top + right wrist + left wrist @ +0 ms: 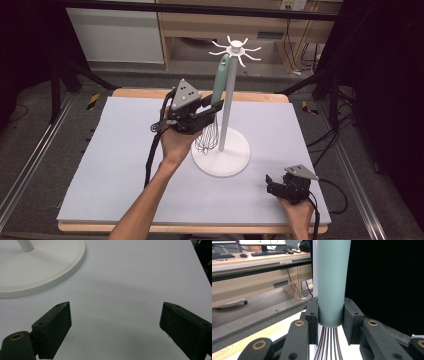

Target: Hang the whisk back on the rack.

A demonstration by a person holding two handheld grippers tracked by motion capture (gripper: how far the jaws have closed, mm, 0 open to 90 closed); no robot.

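Two tools — left tool [330, 320] clamps whisk [332, 282]; right tool [115, 325] agape.

The whisk [216, 102] has a long green handle and thin dark wires. It hangs straight up and down, wires at the bottom, at 9 o'clock of the white pole [226, 117], over the round base [227, 162].
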